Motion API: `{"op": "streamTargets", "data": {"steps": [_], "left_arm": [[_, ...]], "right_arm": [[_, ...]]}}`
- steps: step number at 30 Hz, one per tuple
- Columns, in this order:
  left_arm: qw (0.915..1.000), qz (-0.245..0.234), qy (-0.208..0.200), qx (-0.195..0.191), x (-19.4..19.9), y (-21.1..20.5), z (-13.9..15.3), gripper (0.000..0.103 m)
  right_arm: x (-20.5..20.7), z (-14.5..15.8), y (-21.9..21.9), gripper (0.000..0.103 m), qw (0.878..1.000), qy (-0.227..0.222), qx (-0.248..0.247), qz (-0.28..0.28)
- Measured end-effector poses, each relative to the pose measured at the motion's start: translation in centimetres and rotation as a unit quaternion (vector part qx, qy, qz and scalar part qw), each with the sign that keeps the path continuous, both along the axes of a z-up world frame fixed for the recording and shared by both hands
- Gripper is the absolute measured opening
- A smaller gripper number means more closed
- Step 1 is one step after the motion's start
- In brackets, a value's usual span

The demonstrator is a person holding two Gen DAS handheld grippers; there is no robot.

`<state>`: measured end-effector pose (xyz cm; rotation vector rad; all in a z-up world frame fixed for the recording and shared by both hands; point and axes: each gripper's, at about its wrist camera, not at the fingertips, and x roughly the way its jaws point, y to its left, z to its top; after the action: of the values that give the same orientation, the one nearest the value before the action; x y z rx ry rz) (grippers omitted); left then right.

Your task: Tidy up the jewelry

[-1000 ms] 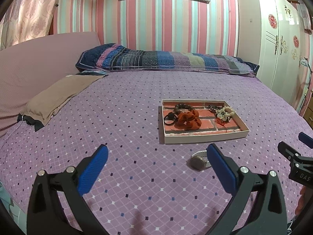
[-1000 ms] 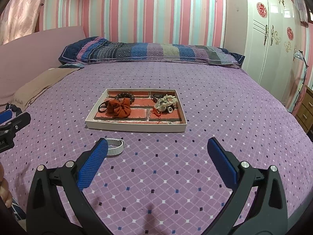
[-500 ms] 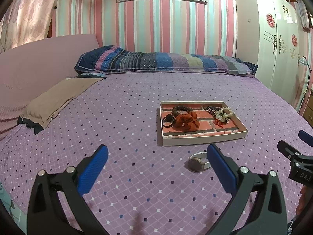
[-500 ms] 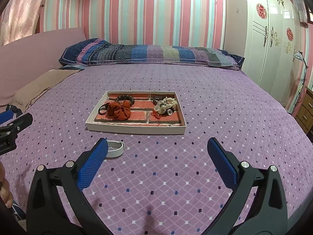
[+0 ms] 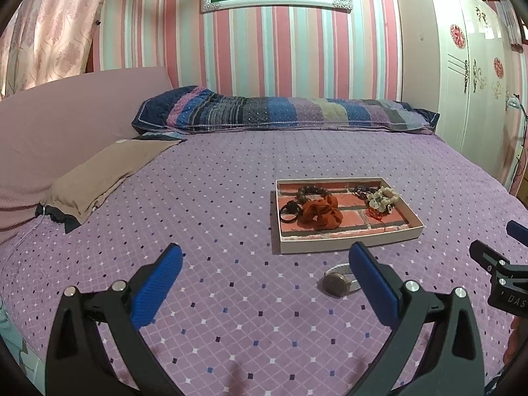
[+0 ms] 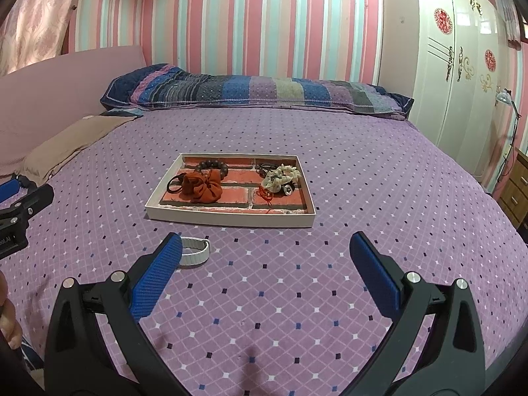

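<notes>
A shallow white tray (image 5: 349,242) (image 6: 231,219) with a brick-pattern floor lies on the purple bedspread. It holds an orange scrunchie (image 5: 320,213) (image 6: 203,186), a dark bead bracelet (image 5: 312,192) (image 6: 213,166), black hair ties (image 5: 289,213), a cream scrunchie (image 5: 382,198) (image 6: 280,176) and a red string. A wristwatch with a silver mesh band (image 5: 336,282) (image 6: 194,250) lies on the bed in front of the tray. My left gripper (image 5: 264,280) is open and empty, the watch by its right finger. My right gripper (image 6: 265,264) is open and empty, the watch by its left finger.
A striped pillow (image 5: 283,109) (image 6: 257,94) lies along the far wall. A tan cushion (image 5: 109,168) sits at the left by the pink headboard. A white wardrobe (image 6: 462,76) and a wooden nightstand (image 6: 516,188) stand at the right.
Both views have tilted up and drawn back slightly; the tray and watch sit a little lower and farther. Both grippers stay open.
</notes>
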<state>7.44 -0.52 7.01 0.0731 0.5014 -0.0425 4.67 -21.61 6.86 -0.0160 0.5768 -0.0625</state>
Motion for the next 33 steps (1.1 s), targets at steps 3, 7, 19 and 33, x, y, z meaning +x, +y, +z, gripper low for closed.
{"op": "streamTargets", "data": {"steps": [3, 7, 19, 33], "left_arm": [[1.0, 0.0, -0.006, 0.002, -0.14, -0.04, 0.04, 0.099], [1.0, -0.002, -0.006, 0.004, -0.23, -0.19, 0.01, 0.099], [0.9999, -0.002, -0.007, 0.007, -0.39, -0.22, -0.01, 0.099], [0.9999, -0.006, -0.007, 0.007, -0.54, -0.43, 0.26, 0.099]], "right_arm": [[0.02, -0.01, -0.01, 0.099, 1.0, 0.0, 0.0, -0.001], [0.04, -0.07, 0.07, 0.099, 1.0, 0.001, 0.0, 0.0], [0.01, -0.12, 0.09, 0.099, 1.0, -0.004, -0.003, -0.002], [-0.1, -0.07, 0.07, 0.099, 1.0, -0.006, -0.005, -0.003]]}}
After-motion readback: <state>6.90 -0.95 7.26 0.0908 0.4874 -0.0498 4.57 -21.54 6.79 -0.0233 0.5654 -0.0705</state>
